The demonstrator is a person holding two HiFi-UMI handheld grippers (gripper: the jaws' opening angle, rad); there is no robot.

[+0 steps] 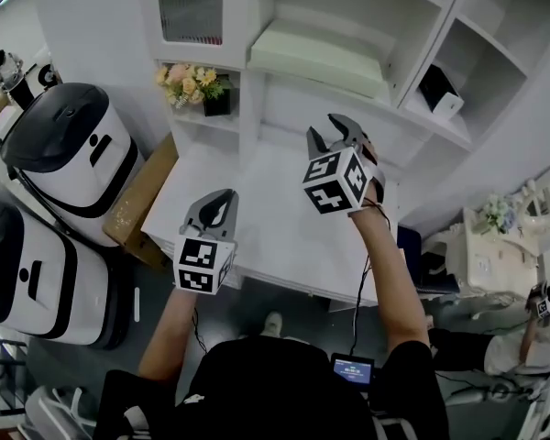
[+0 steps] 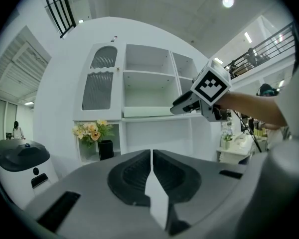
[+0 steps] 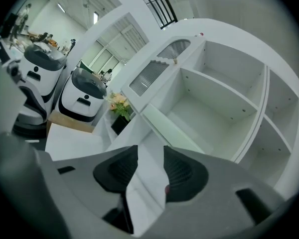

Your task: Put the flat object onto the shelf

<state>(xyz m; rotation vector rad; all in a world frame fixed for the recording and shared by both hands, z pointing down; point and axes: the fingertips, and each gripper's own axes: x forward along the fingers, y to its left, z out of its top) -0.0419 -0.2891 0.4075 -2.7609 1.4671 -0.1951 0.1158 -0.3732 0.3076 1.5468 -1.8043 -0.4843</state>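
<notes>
**Flat box on shelf, both grippers empty**

The pale green flat box (image 1: 321,55) lies on the shelf (image 1: 422,122), at 12 o'clock from the right gripper (image 1: 335,128). That gripper's jaws stand partly apart on nothing. The left gripper (image 1: 215,200), at 7 o'clock, is clenched and empty. Risk: the right gripper is near the box's front edge, so a careless lift could knock it off.

Left gripper (image 2: 152,156) fingers closed, white shelf (image 2: 147,91), flowers (image 2: 92,132)

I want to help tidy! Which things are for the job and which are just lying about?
For the job: flat green object, lying on the white shelf; left gripper, shut and empty; right gripper, open and empty.

Just lying about: flowers, cardboard box, white machines, small black box.
</notes>
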